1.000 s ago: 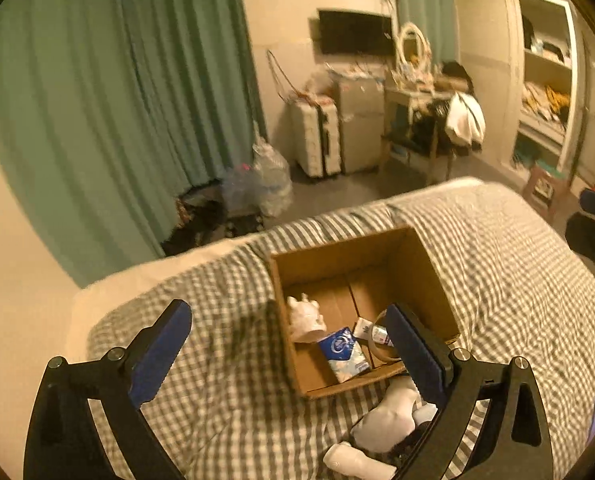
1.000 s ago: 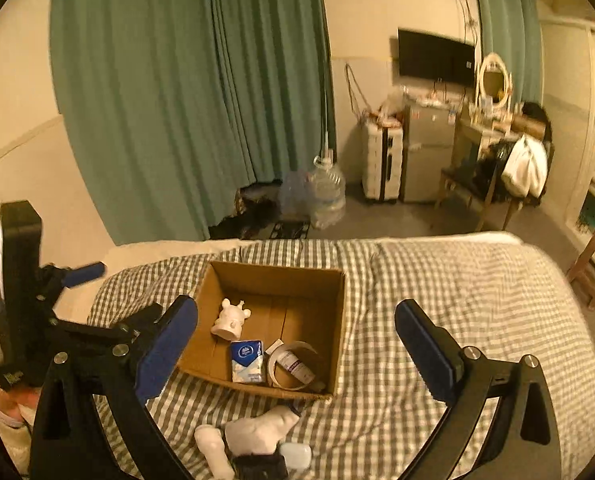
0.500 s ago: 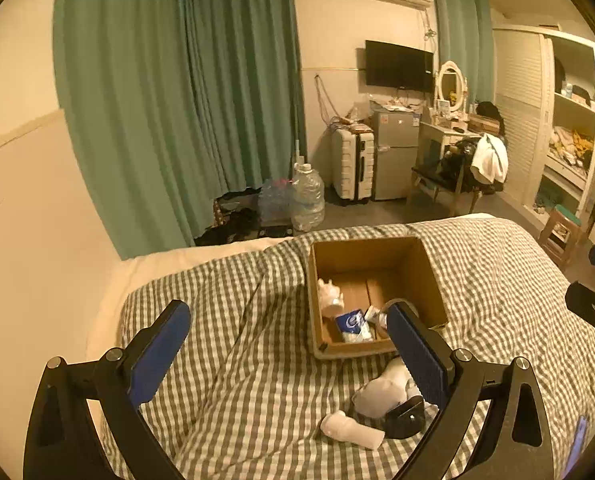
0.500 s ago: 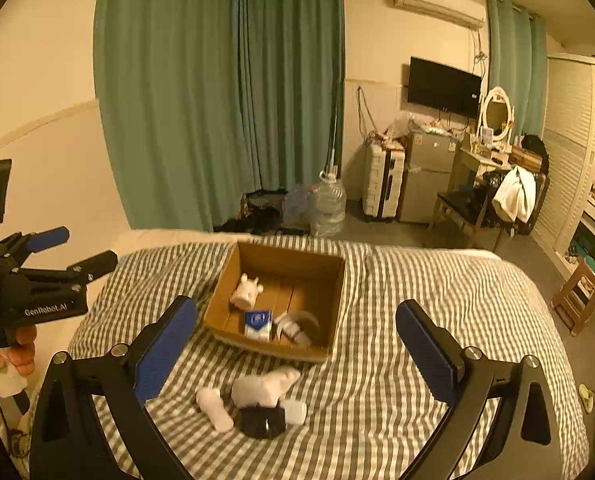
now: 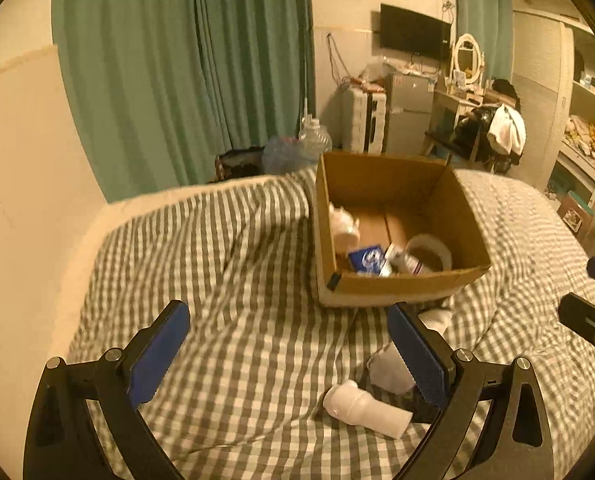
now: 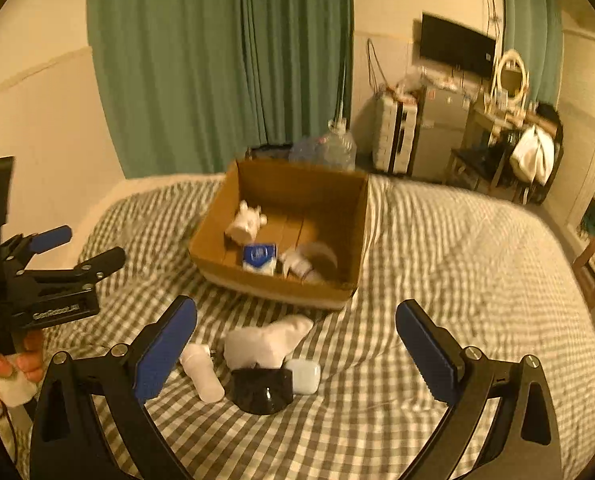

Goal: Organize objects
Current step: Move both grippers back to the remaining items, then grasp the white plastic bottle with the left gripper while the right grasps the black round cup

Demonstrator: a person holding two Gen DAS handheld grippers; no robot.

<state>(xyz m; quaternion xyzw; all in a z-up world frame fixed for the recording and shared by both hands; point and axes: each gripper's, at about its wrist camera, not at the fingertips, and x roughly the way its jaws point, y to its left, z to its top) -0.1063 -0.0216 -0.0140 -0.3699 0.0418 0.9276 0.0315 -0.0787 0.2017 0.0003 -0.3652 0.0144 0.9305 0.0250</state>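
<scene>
An open cardboard box (image 5: 393, 286) (image 6: 273, 286) stands on the checked bed. It holds a white figurine (image 6: 244, 224), a blue carton (image 6: 259, 258), a small bottle (image 6: 297, 266) and a tape roll (image 5: 429, 250). In front of the box lie a white bottle (image 5: 363, 408) (image 6: 202, 372), a white sock (image 6: 263, 342), a black object (image 6: 262, 390) and a white case (image 6: 304, 376). My left gripper (image 5: 289, 360) is open and empty, left of the loose items. My right gripper (image 6: 297, 354) is open and empty above them.
The left gripper also shows at the left edge of the right wrist view (image 6: 45, 280). Green curtains (image 6: 225, 60) hang behind the bed. A water jug (image 6: 335, 146), a suitcase (image 6: 393, 140) and a desk (image 6: 493, 152) stand on the far floor.
Both grippers have come down and forward toward the bed after being raised; the box and loose items now look larger and nearer. Both stayed open and empty.
</scene>
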